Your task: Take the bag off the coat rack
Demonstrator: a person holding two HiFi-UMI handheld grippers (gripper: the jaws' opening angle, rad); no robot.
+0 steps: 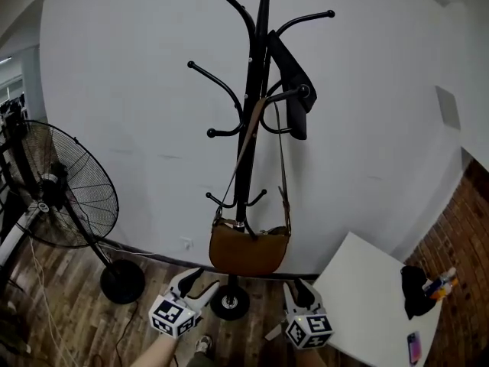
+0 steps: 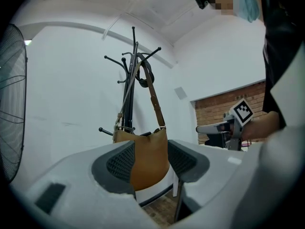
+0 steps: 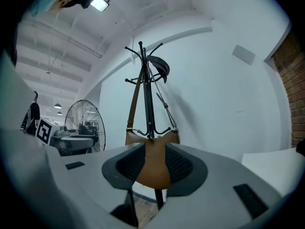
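Note:
A tan leather bag (image 1: 249, 251) hangs by its long brown strap (image 1: 246, 147) from a hook on the black coat rack (image 1: 256, 90), low against the pole. My left gripper (image 1: 196, 283) is below the bag on its left and my right gripper (image 1: 299, 289) is below on its right. Both are open, empty and short of the bag. In the left gripper view the bag (image 2: 147, 151) shows in the gap of the left gripper (image 2: 150, 171). The right gripper view likewise frames the bag (image 3: 152, 163) beyond the right gripper (image 3: 153, 171).
A black item (image 1: 294, 90) hangs from an upper hook. A standing fan (image 1: 65, 186) is at the left. A white table (image 1: 367, 297) at the right carries a dark object (image 1: 416, 289) and a phone (image 1: 413, 348). The rack's round base (image 1: 230, 304) stands on the wood floor.

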